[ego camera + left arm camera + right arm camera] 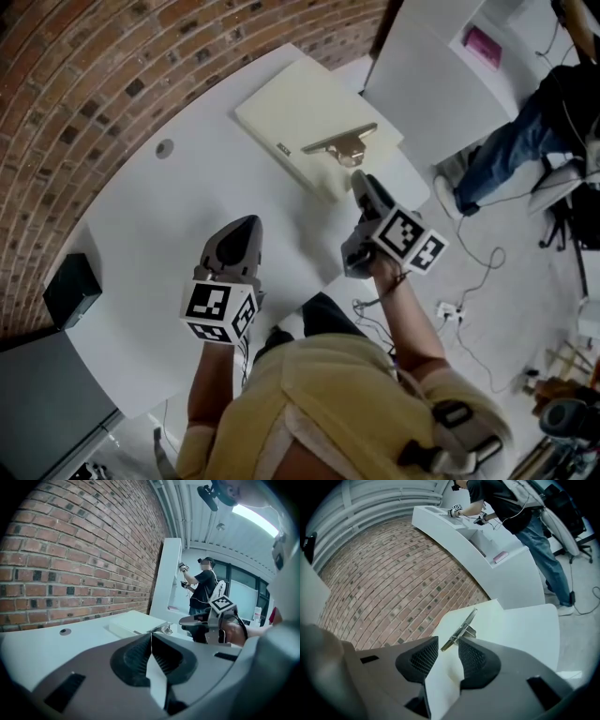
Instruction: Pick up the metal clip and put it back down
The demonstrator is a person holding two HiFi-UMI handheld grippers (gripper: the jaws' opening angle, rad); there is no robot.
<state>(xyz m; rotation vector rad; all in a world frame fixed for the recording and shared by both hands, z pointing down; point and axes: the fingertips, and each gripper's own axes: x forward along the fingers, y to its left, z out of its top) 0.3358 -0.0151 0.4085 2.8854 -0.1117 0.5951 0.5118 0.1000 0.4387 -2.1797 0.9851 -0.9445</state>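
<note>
Left tongs [246,225] shut, empty; right tongs [361,181] wide apart, metal clip [340,145] at tips, ungripped.

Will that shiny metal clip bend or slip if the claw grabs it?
Probably stiff: the metal clip looks like thin shiny steel, so it likely won't flop. It may be slippery, since it gleams. It looks small and light, and its long bar sits raised above the cream board, so a push might tip it.

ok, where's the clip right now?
In the head view the clip lies on the cream board at the far right of the table, just ahead of the open right hand-held gripper.
</note>
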